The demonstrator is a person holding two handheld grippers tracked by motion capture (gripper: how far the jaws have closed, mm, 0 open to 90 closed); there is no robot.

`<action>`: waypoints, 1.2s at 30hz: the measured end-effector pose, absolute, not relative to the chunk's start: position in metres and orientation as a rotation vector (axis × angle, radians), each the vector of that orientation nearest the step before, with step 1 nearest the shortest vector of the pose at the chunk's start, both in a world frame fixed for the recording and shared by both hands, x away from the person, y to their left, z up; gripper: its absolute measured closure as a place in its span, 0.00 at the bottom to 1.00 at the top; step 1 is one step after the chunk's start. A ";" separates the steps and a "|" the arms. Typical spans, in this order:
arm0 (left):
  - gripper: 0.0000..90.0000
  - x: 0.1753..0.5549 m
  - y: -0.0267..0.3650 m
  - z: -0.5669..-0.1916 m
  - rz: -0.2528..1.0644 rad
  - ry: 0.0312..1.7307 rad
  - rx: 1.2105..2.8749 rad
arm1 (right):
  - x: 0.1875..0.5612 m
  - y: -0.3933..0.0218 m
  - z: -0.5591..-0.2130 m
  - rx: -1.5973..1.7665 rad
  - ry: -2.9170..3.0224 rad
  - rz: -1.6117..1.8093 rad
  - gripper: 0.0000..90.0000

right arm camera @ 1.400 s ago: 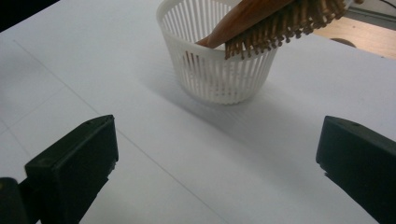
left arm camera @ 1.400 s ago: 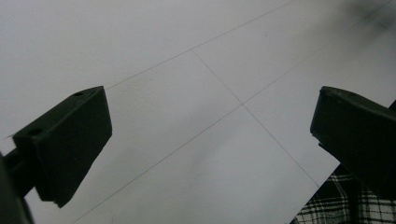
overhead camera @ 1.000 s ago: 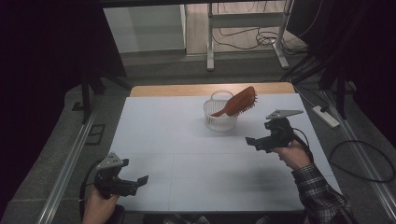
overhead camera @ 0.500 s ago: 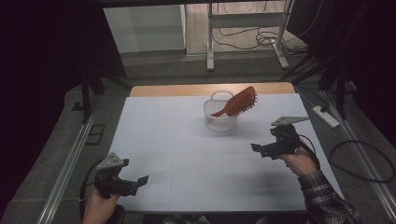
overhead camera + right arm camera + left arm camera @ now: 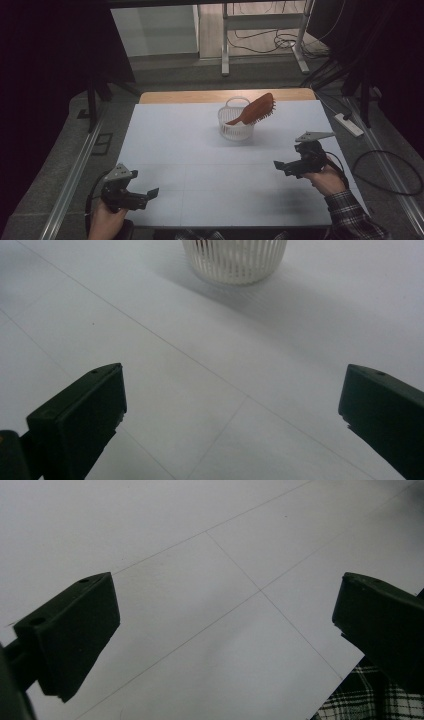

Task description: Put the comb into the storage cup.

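Note:
A white slatted basket (image 5: 235,123) stands at the back middle of the white table (image 5: 190,150), its lower wall showing as the basket (image 5: 235,257) in the right gripper view. A brown hairbrush (image 5: 256,110) leans in it, head sticking out up and to the right. My right gripper (image 5: 281,165) hovers over the table's right side, in front of the basket and apart from it, jaws wide open and empty (image 5: 232,410). My left gripper (image 5: 150,194) is held near the front left corner, open, with nothing between its jaws (image 5: 225,625).
A wooden strip (image 5: 225,95) runs along the table's far edge. A white power strip (image 5: 348,125) lies on the floor at the right. A plaid sleeve (image 5: 350,217) comes in at the bottom right. Metal rails (image 5: 75,170) flank the table.
My right gripper has drawn back toward the front right, away from the basket, and stays open. The left gripper has hardly moved.

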State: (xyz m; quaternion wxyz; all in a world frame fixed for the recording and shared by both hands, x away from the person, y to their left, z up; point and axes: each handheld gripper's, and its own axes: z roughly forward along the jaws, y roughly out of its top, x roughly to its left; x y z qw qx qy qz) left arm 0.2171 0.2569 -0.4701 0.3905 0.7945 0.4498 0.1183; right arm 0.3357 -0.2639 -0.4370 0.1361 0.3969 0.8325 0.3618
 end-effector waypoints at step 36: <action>0.00 0.217 0.257 -0.470 0.302 1.144 2.019 | 0.302 -0.292 -0.442 1.220 2.408 1.019 0.00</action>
